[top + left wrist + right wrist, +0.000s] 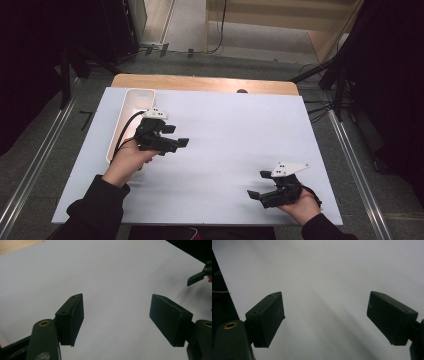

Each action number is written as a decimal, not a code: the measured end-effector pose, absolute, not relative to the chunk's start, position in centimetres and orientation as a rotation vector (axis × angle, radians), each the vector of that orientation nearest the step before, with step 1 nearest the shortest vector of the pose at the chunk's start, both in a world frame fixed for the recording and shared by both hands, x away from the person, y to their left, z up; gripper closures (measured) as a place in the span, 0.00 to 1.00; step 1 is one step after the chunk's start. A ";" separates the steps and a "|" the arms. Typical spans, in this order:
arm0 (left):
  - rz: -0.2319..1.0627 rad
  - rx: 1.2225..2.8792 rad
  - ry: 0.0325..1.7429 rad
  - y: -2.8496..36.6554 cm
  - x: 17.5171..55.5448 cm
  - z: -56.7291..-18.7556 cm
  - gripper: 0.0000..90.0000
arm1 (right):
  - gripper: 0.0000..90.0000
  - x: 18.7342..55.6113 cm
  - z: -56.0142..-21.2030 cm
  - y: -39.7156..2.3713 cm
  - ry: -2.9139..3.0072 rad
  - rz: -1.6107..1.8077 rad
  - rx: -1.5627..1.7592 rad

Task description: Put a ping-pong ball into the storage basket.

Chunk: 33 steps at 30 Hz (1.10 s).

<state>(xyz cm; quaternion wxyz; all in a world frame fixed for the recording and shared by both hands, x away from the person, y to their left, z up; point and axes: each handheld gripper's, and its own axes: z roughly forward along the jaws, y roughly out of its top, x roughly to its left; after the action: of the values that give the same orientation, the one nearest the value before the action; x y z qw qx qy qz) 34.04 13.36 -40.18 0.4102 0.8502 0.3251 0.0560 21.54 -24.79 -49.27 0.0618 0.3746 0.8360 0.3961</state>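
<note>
While both the left gripper [175, 136] and right gripper [259, 185] hover with jaws apart and empty, the long white plastic tray [131, 102], just behind the left one, seems best approached slowly across the white counter [235, 135].

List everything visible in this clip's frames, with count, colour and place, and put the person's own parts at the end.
tray: one, white, long and narrow, at the table's far left edge.
sheet: one, white, covering most of the table.
table: one, wooden, a strip showing beyond the sheet's far edge.
left gripper: one, black, jaws open, nothing between them, beside the tray.
right gripper: one, black, jaws open, nothing between them, near right of the sheet.
hands: two, dark sleeves, entering from the bottom.
</note>
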 end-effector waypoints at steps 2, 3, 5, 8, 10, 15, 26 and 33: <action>0.147 2.133 0.817 13.3 33.8 -40.3 0.31 | 0.15 21.5 -49.3 -24.8 2.528 1.198 1.133; 0.143 2.137 0.817 13.3 33.7 -40.4 0.31 | 0.15 21.5 -49.3 -24.8 2.528 1.199 1.133; 0.144 2.140 0.808 13.2 33.6 -40.5 0.31 | 0.15 21.6 -49.3 -24.8 2.528 1.197 1.135; 0.146 2.149 0.801 13.1 33.3 -40.8 0.31 | 0.15 21.6 -49.3 -24.8 2.528 1.196 1.136; 0.144 2.149 0.798 13.1 33.1 -40.9 0.31 | 0.15 21.6 -49.3 -24.8 2.528 1.198 1.136; 0.134 2.151 0.803 13.2 32.7 -41.2 0.31 | 0.15 21.6 -49.3 -24.8 2.528 1.198 1.134; 0.128 2.142 0.784 13.6 31.6 -41.9 0.31 | 0.15 21.6 -49.3 -24.8 2.527 1.199 1.135; 0.121 2.146 0.779 14.0 31.2 -42.3 0.31 | 0.15 21.6 -49.3 -24.7 2.528 1.198 1.136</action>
<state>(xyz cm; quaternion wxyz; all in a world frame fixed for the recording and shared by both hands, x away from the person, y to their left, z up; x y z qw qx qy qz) 31.20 13.96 -42.32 0.4147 0.8541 0.3101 0.0481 21.57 -24.75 -49.31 0.0613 0.3757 0.8356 0.3960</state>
